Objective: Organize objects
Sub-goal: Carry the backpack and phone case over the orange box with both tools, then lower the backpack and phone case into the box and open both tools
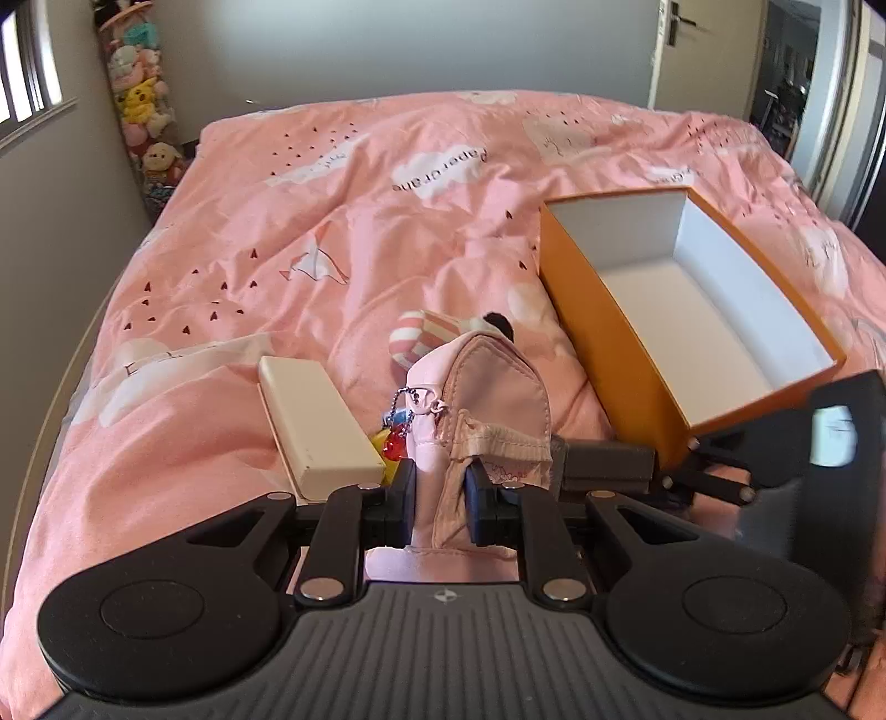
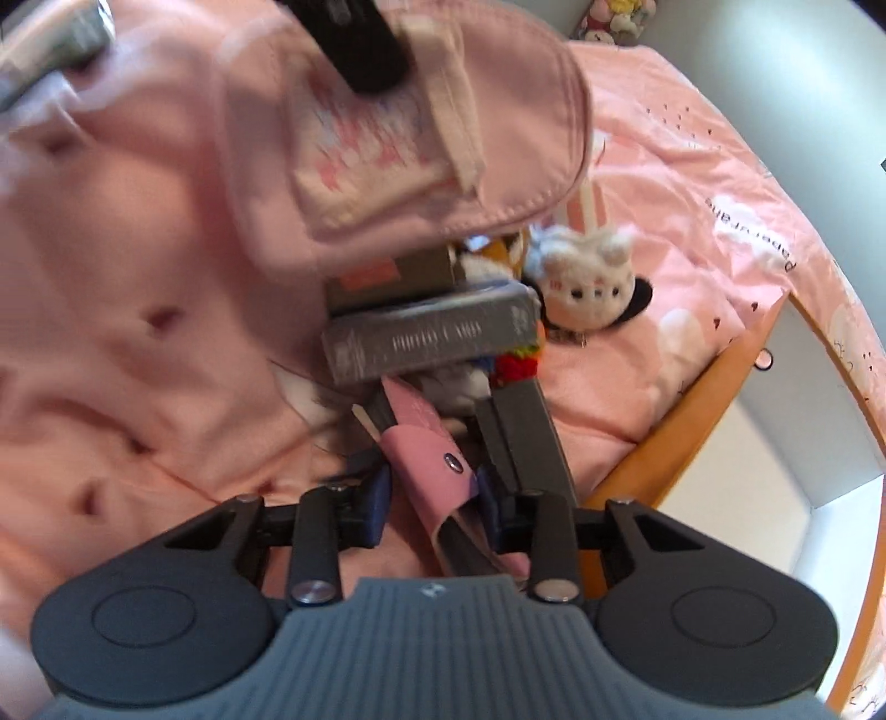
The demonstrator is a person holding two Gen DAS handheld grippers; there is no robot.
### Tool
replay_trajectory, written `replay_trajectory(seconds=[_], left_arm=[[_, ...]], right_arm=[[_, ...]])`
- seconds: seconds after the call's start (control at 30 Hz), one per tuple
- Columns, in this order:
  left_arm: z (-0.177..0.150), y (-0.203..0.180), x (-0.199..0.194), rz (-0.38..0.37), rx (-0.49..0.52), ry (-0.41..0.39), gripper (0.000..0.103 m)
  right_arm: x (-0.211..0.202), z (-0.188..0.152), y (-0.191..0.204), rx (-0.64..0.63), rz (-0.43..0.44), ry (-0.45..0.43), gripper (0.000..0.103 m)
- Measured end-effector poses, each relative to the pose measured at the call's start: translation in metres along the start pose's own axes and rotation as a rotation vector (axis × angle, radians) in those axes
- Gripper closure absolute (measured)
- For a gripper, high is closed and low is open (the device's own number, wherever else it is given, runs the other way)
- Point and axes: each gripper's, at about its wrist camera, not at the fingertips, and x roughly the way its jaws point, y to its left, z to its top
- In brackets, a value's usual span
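Observation:
My left gripper (image 1: 441, 498) is shut on the lower end of a small pink backpack pouch (image 1: 487, 387), which stands lifted off the pink duvet with bead-chain charms (image 1: 396, 437) hanging at its side. In the right wrist view that pouch (image 2: 387, 138) hangs blurred overhead, with a black left finger (image 2: 365, 50) across it. My right gripper (image 2: 432, 495) points down at a pile of small things. A pink snap-button case (image 2: 426, 459) lies slanted between its fingers. The right pad touches the case and a small gap shows at the left pad.
An open orange box (image 1: 576, 277) with a white inside lies on the bed at the right, its rim (image 2: 698, 399) beside my right gripper. A cream box (image 1: 315, 426), a grey card box (image 2: 432, 338), a white plush cat (image 2: 592, 282) and a dark bar (image 2: 526, 432) lie nearby.

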Motion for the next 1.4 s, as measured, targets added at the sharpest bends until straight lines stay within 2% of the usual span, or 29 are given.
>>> replay_trajectory(seconds=[0.13, 0.3, 0.5, 0.6, 0.7, 0.8, 0.9, 1.0, 1.1, 1.27, 1.4], left_arm=[[0.004, 0.002, -0.007, 0.005, -0.027, -0.03, 0.083], [0.01, 0.0, -0.014, -0.006, -0.055, -0.061, 0.084], [0.028, -0.015, -0.012, -0.048, -0.071, -0.093, 0.084], [0.043, -0.029, -0.012, -0.081, -0.067, -0.125, 0.084], [0.059, -0.048, -0.006, -0.114, -0.066, -0.151, 0.084], [0.074, -0.071, 0.008, -0.148, -0.061, -0.148, 0.084], [0.081, -0.096, 0.035, -0.153, -0.036, -0.102, 0.084], [0.085, -0.117, 0.066, -0.164, -0.011, -0.03, 0.084], [0.083, -0.139, 0.091, -0.144, 0.042, 0.043, 0.084], [0.079, -0.169, 0.106, -0.076, 0.152, 0.078, 0.083], [0.076, -0.176, 0.115, -0.108, 0.181, 0.144, 0.078]], right_arm=[[-0.038, 0.002, -0.008, 0.086, 0.046, -0.058, 0.069], [-0.082, -0.007, -0.034, 0.251, 0.051, -0.139, 0.07], [-0.129, -0.018, -0.078, 0.49, 0.014, -0.269, 0.07], [-0.142, -0.027, -0.105, 0.623, -0.037, -0.341, 0.07], [-0.137, -0.039, -0.137, 0.788, -0.094, -0.362, 0.07], [-0.116, -0.064, -0.17, 1.015, -0.072, -0.355, 0.07], [-0.093, -0.09, -0.191, 1.218, -0.033, -0.34, 0.07], [-0.079, -0.112, -0.202, 1.346, -0.02, -0.327, 0.07], [-0.068, -0.124, -0.205, 1.422, -0.001, -0.314, 0.07], [-0.043, -0.127, -0.198, 1.487, 0.056, -0.252, 0.072], [-0.024, -0.125, -0.2, 1.491, 0.123, -0.188, 0.073]])
